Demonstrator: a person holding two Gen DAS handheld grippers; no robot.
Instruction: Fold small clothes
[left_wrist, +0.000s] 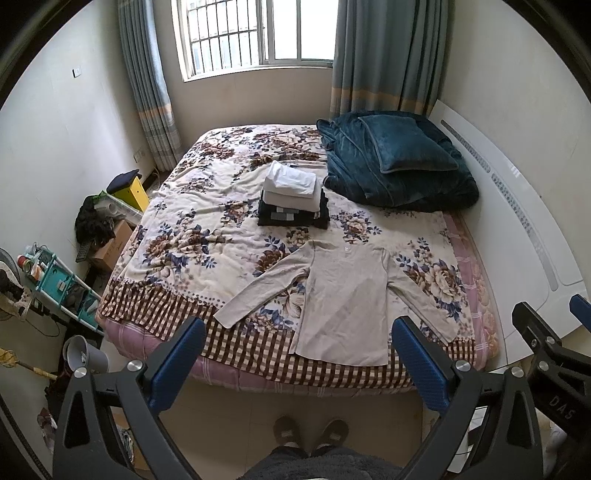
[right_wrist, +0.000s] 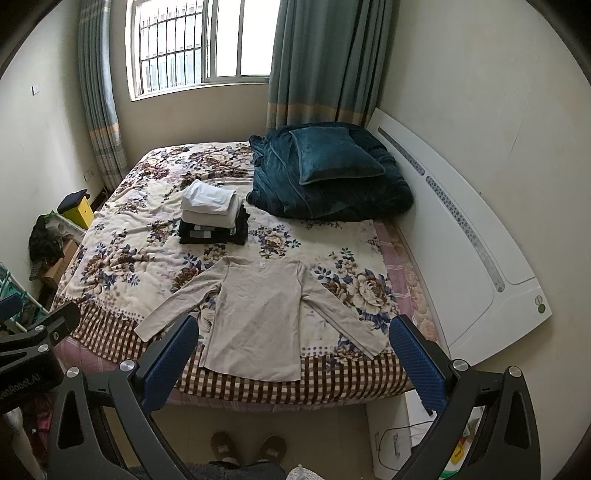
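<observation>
Beige shirt (left_wrist: 345, 302), soft and thin, with long sleeves. Spread flat on the bed, front down or up hard to tell, sleeves out to both sides, a few small wrinkles in the cloth. Bottom edge lying on the checked border near the foot of the bed.

Left gripper (left_wrist: 299, 363) held up in the air over the floor, off the bed. Wide apart, nothing between the jaws. Flat blue pads (left_wrist: 177, 363) with a bumpy grain, on black hard arms with shiny round screws. Shirt ahead of it and lower, showing in the gap between the two pads, not touching.

Right gripper (right_wrist: 293, 363) just the same: spread wide, holding nothing, blue bumpy pads (right_wrist: 417, 369) on black arms. Shirt (right_wrist: 258, 317) straight ahead between its pads too, well apart from them.

Behind the shirt, a neat pile of folded clothes (left_wrist: 293, 199): white and cream ones on top, black ones under. Near the shirt's neck but not touching.

Under it all, a fuzzy blanket (left_wrist: 207, 229) with big brown and blue flowers and a brown-and-white checked edge. Pink striped mattress cover peeking out below.

Far right corner, a thick dark teal quilt (left_wrist: 399, 173), puffy and bunched, with a square teal pillow on top. White smooth headboard (left_wrist: 517, 221) along the right side.

On the floor, two brown slippers (left_wrist: 310, 434).
</observation>
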